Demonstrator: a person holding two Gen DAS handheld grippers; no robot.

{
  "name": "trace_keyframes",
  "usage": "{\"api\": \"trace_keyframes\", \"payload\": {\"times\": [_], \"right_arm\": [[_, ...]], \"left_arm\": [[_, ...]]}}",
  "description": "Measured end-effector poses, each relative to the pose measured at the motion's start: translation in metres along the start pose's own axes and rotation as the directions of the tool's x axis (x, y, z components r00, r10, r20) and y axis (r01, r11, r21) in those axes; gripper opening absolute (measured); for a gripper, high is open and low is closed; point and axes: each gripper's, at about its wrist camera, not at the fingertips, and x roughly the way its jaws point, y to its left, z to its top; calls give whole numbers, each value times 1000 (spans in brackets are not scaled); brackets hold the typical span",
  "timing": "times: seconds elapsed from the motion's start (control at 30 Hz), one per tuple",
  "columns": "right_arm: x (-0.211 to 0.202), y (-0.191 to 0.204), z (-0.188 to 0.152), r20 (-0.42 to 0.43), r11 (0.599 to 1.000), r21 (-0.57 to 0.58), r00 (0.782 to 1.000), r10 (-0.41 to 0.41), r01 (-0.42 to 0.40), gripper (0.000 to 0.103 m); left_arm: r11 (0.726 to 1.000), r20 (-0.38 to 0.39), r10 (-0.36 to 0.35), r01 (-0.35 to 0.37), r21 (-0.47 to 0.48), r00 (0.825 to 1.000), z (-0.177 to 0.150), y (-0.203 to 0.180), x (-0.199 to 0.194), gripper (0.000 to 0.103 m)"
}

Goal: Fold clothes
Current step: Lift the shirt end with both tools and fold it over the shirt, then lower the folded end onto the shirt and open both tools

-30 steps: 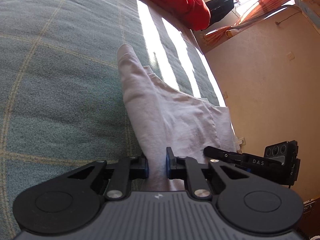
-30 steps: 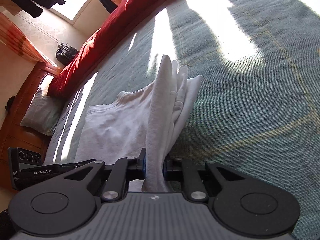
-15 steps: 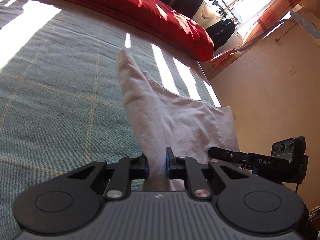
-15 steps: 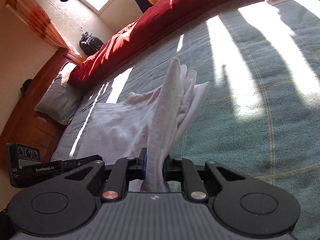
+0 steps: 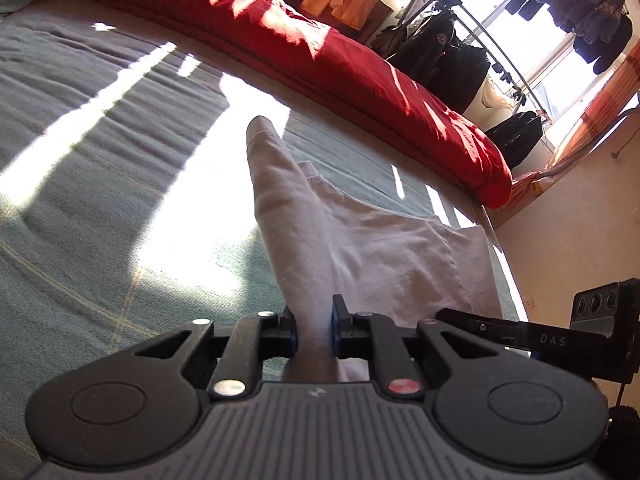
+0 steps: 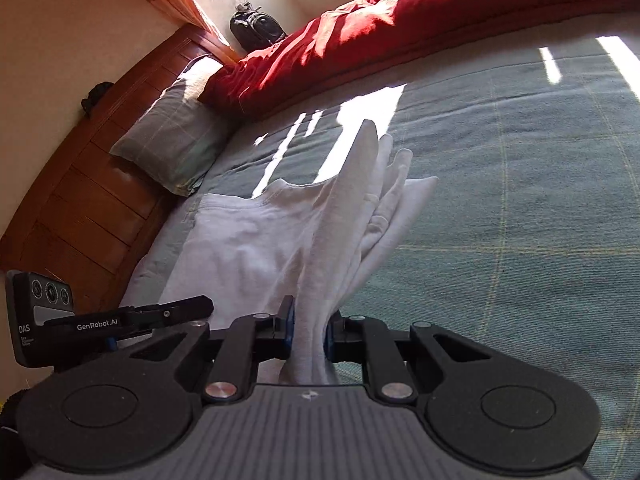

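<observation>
I see the bed point(image 5: 100, 208) under a green checked cover, a red duvet point(image 5: 320, 52) along its far edge and a pillow point(image 6: 176, 136) by the wooden headboard. A white garment point(image 6: 256, 248) is stretched above the cover. My left gripper point(image 5: 314, 330) has its jaws clenched on one bunched edge, my right gripper point(image 6: 308, 330) on the other

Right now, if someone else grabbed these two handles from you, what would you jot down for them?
Left gripper: shut on a bunched edge of the white garment.
Right gripper: shut on another bunched edge of the same garment.
The cloth hangs stretched between both grippers above the green bedspread; the red duvet lies along the far side.
Done: garment picked up at two points.
Left: lay it flat on the bedspread and make the folds. No finished fold shows yet.
</observation>
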Motion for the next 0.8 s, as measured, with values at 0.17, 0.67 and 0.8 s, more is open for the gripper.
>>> {"api": "trace_keyframes", "payload": {"times": [0.17, 0.67, 0.8], "right_arm": [[68, 53, 1, -47, 999, -38, 999, 12, -13, 16], [209, 116, -25, -92, 999, -32, 996, 16, -19, 17], [226, 117, -30, -98, 999, -30, 995, 11, -14, 17]], "left_arm": [[997, 53, 66, -63, -53, 996, 21, 62, -26, 13], [974, 94, 171, -154, -167, 981, 51, 195, -35, 13], [970, 87, 175, -157, -185, 981, 50, 212, -26, 13]]}}
